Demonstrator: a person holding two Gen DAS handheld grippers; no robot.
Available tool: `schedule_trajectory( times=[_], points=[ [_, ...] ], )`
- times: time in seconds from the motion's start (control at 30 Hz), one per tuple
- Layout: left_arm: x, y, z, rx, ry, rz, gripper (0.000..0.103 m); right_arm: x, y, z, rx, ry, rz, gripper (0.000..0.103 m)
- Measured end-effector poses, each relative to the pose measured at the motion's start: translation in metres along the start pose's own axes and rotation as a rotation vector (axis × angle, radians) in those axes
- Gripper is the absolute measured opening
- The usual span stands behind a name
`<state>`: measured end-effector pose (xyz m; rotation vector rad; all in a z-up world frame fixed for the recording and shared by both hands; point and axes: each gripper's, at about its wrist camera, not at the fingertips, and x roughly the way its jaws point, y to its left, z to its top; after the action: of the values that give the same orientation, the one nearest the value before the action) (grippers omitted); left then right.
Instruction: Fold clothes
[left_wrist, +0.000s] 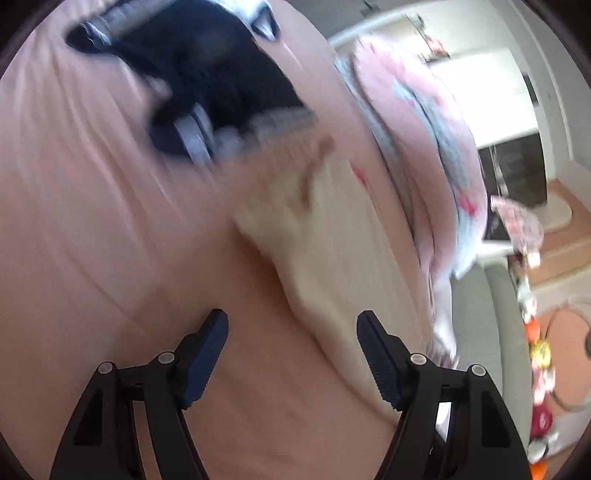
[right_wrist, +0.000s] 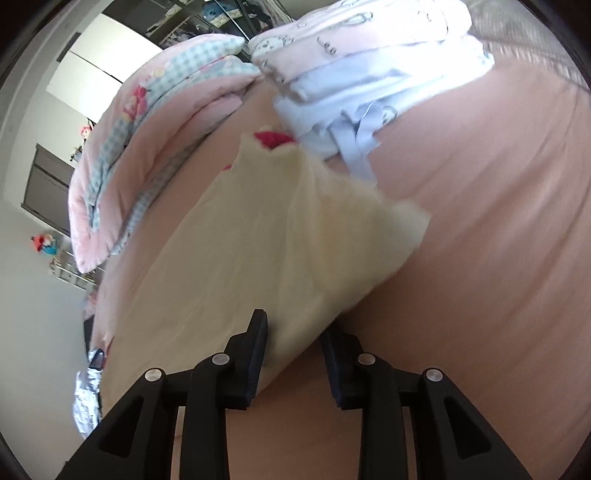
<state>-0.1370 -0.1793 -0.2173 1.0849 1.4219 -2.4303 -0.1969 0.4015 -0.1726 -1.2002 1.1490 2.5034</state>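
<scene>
A cream garment (right_wrist: 258, 240) lies on the pink bed sheet (right_wrist: 480, 258), its near folded edge raised off the sheet. My right gripper (right_wrist: 293, 341) is narrowed on that thick fold, with cloth filling the gap between its fingers. In the left wrist view the same cream garment (left_wrist: 332, 240) is blurred. It runs ahead and to the right of my left gripper (left_wrist: 291, 332), which hangs open over the pink sheet (left_wrist: 92, 221) with nothing between its fingers. A dark garment with grey bands (left_wrist: 207, 74) lies crumpled further up the bed.
A pile of folded pale blue and white baby clothes (right_wrist: 369, 74) sits beyond the cream garment. A folded pink quilt with checked trim (right_wrist: 147, 147) lies along the bed's edge. Something red (right_wrist: 273, 138) peeks out behind the cream garment. Beside the bed are a grey mat (left_wrist: 487, 332) and toys (left_wrist: 539, 350).
</scene>
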Motion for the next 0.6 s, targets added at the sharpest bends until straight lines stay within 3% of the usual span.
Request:
schedule_trajectory(
  times=[0.03, 0.2, 0.27, 0.3, 0.33, 0.37, 0.4, 0.6],
  points=[
    [0.007, -0.007, 0.0, 0.035, -0.027, -0.001, 0.071, 0.006, 0.007, -0.002, -0.035, 0.002, 0.005, 0.029],
    [0.042, -0.03, 0.01, 0.023, -0.126, 0.007, 0.08, 0.037, 0.029, 0.009, -0.135, -0.026, 0.001, 0.024],
    [0.051, -0.036, 0.01, -0.002, -0.126, -0.037, 0.08, 0.041, 0.037, 0.012, -0.134, -0.024, -0.019, 0.023],
    [0.054, -0.038, 0.011, -0.019, -0.146, -0.056, 0.07, 0.043, 0.041, 0.012, -0.131, -0.03, -0.023, 0.019],
    [0.058, -0.039, 0.013, -0.019, -0.143, -0.045, 0.038, 0.044, 0.045, 0.012, -0.14, -0.035, -0.03, 0.012],
    [0.061, -0.039, 0.016, -0.017, -0.137, -0.029, 0.017, 0.044, 0.049, 0.012, -0.151, -0.041, -0.037, 0.011],
    [0.066, -0.038, 0.019, -0.019, -0.115, -0.019, 0.008, 0.041, 0.049, 0.011, -0.172, -0.048, -0.045, 0.008],
    [0.04, -0.044, 0.021, 0.111, -0.042, -0.009, 0.007, 0.006, 0.056, 0.003, -0.221, -0.083, -0.04, 0.003]
  ],
)
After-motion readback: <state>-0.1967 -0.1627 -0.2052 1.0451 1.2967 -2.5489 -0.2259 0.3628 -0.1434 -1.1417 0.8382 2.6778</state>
